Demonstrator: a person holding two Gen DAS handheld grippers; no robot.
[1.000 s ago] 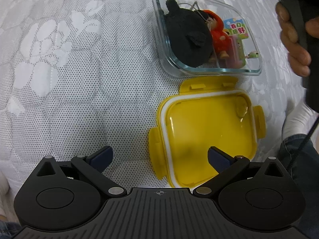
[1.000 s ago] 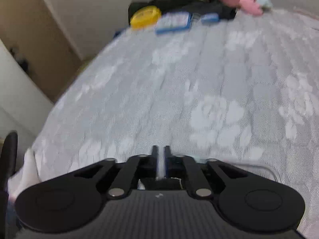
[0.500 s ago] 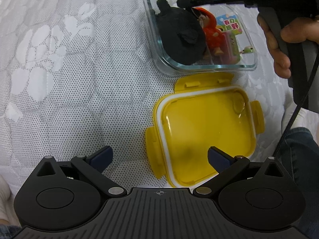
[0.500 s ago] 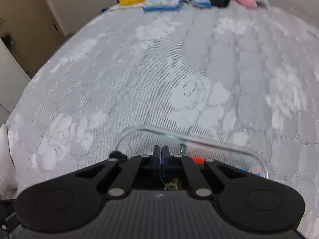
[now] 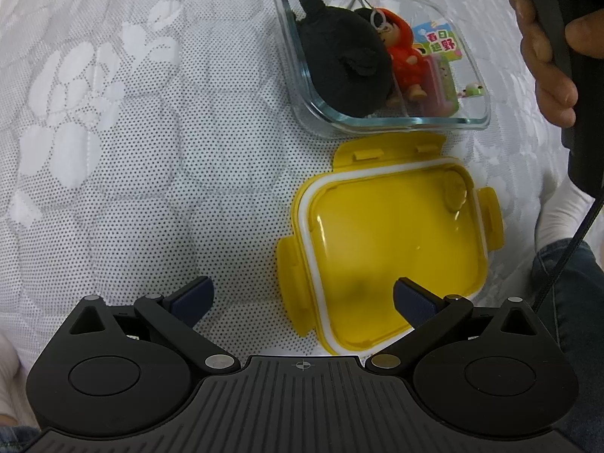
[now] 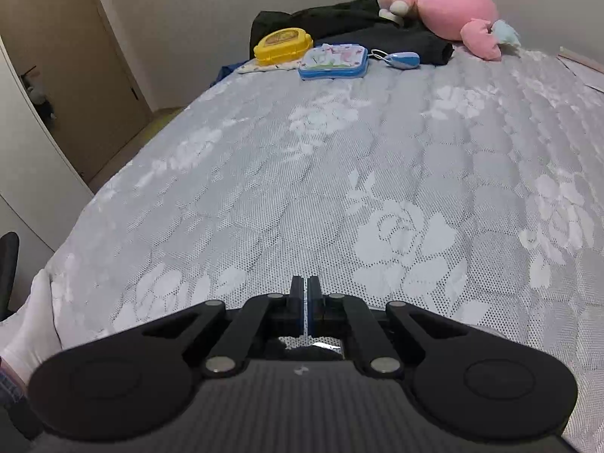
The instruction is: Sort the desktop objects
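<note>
Glass container [image 5: 381, 120], lying near the bed's front edge on the white floral bedspread [image 5: 132, 132], already holds the sorted items: a black plush toy [image 5: 339, 64], a red-hooded doll keychain [image 5: 404, 56] and a colourful card pack [image 5: 439, 43] against its right wall. Its yellow lid [image 5: 392, 253] rests inverted, seal upward, just beside the container's near rim, presumably so that the opening stays free for loading and the lid stays within reach for closing. Left gripper [image 5: 302, 300] hovers above the lid's near-left corner with its fingers spread wide and nothing between them, a stance that suits taking the lid next. Right gripper [image 6: 305, 290] has its fingers pressed together with only a thin slit between; nothing appears held, though the base of the pads is partly hidden. It points out across the bedspread, and the person's right hand [image 5: 543, 56] on its handle appears at the upper right of the left view. A pink plush [image 6: 445, 11], a yellow case [image 6: 283, 45], a blue case [image 6: 334, 60] and a small blue keyring [image 6: 404, 60] lie well apart at the bed's far end, beside dark clothing [image 6: 358, 22]. Judged from this layout, loading seems finished and lidding remains.
</note>
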